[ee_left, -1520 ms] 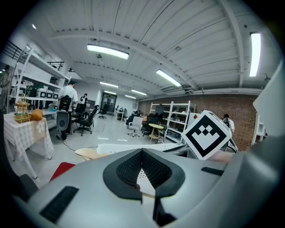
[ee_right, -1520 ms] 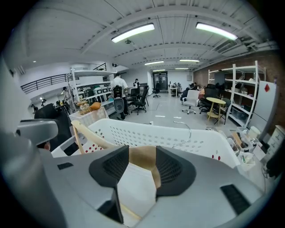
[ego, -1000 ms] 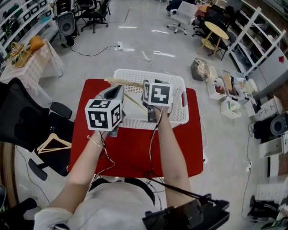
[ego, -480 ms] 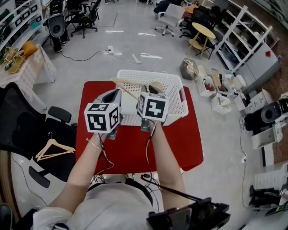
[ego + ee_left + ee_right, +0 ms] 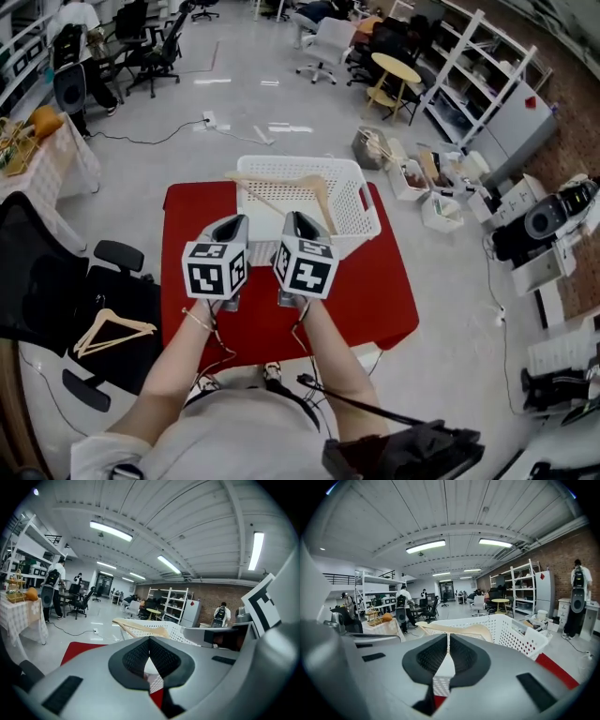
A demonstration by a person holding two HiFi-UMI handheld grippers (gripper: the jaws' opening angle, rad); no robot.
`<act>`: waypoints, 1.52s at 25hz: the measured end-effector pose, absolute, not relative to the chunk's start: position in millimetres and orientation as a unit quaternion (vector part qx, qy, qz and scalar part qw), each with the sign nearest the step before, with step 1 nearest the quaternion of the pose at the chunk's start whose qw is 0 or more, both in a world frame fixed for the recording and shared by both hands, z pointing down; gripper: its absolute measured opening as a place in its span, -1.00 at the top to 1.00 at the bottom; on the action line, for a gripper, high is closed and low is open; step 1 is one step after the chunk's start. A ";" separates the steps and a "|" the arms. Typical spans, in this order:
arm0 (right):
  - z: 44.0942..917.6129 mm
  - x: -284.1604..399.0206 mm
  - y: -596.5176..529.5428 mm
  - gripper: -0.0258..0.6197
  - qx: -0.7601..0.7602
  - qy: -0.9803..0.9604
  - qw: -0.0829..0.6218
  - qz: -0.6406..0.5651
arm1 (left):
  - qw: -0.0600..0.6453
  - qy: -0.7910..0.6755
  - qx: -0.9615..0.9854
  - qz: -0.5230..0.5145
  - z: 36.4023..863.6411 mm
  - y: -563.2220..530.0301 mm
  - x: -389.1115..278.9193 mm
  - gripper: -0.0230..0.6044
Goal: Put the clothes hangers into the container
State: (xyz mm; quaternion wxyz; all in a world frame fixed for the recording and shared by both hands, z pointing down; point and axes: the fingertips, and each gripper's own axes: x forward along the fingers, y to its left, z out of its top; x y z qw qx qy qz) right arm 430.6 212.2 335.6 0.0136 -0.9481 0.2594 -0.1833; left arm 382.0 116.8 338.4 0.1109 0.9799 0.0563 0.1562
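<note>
Left tongs (image 5: pixel 149 641) are pressed together with nothing between them. Right tongs (image 5: pixel 448 640) have just been closing and are pressed together too, empty. In the head view both sit side by side at mid-frame above the red counter (image 5: pixel 375 291), just below the white container (image 5: pixel 367 202). A wooden hanger (image 5: pixel 281 187) lies in the container, above centre; a second hanger (image 5: pixel 112 328) rests on a black chair (image 5: pixel 37 272) at lower left
</note>
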 end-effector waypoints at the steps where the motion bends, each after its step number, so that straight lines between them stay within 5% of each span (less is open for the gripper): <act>1: 337.4 425.5 216.6 0.83 -0.949 0.255 0.016 -0.183 | 0.110 0.058 0.980 0.156 340.2 119.5 379.2 0.93; 38: 337.3 408.6 237.3 0.85 -0.953 0.246 0.018 -0.175 | 0.098 0.050 0.982 0.150 337.2 134.8 364.9 0.93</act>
